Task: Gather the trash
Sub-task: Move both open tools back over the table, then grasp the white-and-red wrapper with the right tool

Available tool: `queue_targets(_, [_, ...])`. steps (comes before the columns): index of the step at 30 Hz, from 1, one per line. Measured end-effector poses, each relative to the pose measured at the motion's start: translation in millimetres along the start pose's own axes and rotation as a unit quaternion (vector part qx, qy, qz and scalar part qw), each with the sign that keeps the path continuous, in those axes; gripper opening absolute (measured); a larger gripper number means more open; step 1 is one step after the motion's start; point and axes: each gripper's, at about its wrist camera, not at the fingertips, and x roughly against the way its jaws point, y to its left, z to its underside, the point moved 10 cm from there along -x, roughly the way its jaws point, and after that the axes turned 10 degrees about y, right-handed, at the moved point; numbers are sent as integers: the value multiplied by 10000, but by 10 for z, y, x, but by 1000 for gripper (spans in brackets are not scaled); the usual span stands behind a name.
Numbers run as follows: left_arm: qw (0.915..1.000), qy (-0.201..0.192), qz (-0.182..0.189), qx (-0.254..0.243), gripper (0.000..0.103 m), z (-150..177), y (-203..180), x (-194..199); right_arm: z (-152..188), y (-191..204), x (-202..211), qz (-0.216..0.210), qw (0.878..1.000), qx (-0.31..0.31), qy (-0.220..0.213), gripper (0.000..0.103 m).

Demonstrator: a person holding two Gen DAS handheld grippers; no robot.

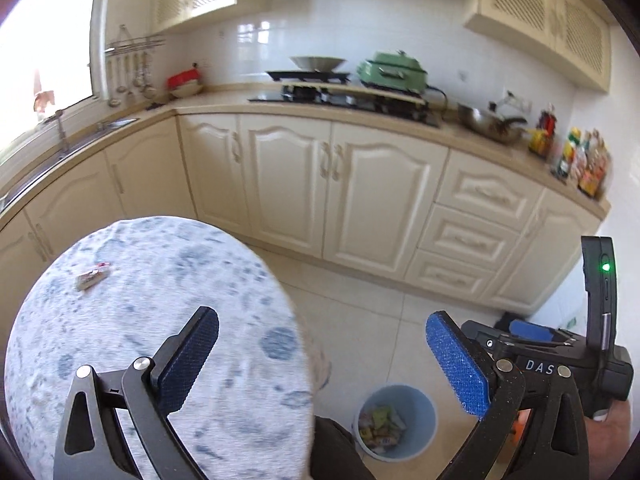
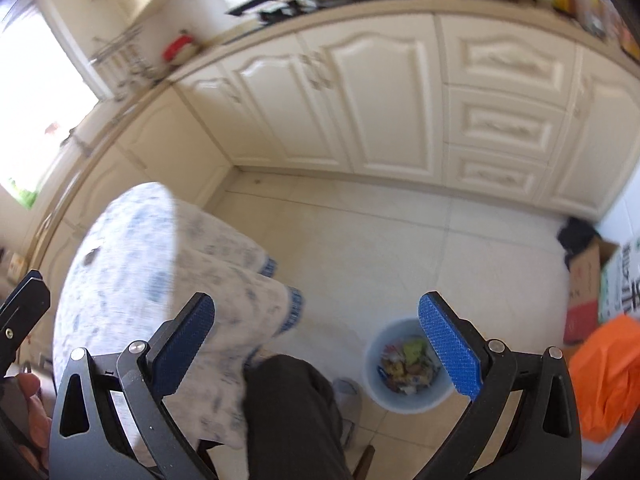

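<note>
— How far is she with the trash, can you see from there?

— I think most is done. The blue bin (image 1: 394, 422) stands on the floor tiles beside her leg, and it already has many small wrappers (image 1: 380, 420) inside, yellow and green ones.

— And on the table?

— The round table (image 1: 52, 360) with the blue-patterned cloth has only one piece that I can find, a small crumpled wrapper (image 1: 93, 276) with some red on it, at the far left part. So I judge one pick is left, maybe. A dark spot (image 2: 89, 257) also shows on the cloth in the other view, but I cannot tell if it is trash or only the pattern.

— Is she holding something now?

— No. The left gripper (image 1: 322, 360) is spread wide with nothing between the blue pads; it hangs above the table edge, well apart from that wrapper. The right gripper (image 2: 316, 346) is also spread wide and empty, above the bin and her knee.

— So what remains?

— To reach across the cloth, pinch the wrapper, carry it to the bin. It looks thin and flat, so it may slip.
</note>
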Motion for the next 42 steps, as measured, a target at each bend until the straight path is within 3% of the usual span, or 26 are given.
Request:
queue_targets(6, [9969, -482, -292, 541, 102, 105, 604, 615, -176, 876, 116, -277, 9967, 735, -193, 103])
queue_targets(12, [9864, -901, -778, 1134, 102, 282, 1177, 1106, -219, 1875, 155, -554, 9840, 1661, -318, 103])
queue_targets(17, [9722, -1135, -1311, 1575, 102, 461, 1682, 1438, -179, 2636, 144, -750, 9690, 2323, -387, 103])
queue_targets(26, [9458, -1186, -1985, 2281, 102, 917, 2304, 1761, 55, 3828, -88, -1025, 9354, 3372, -298, 103])
queue_targets(32, [9342, -1076, -2241, 2559, 102, 933, 2655, 1706, 126, 4291, -496, -1012, 9242, 3683, -59, 103])
queue_targets(42, [9274, -538, -2321, 2885, 102, 720, 3388, 959, 50, 4560, -1595, -687, 9209, 3795, 570, 103])
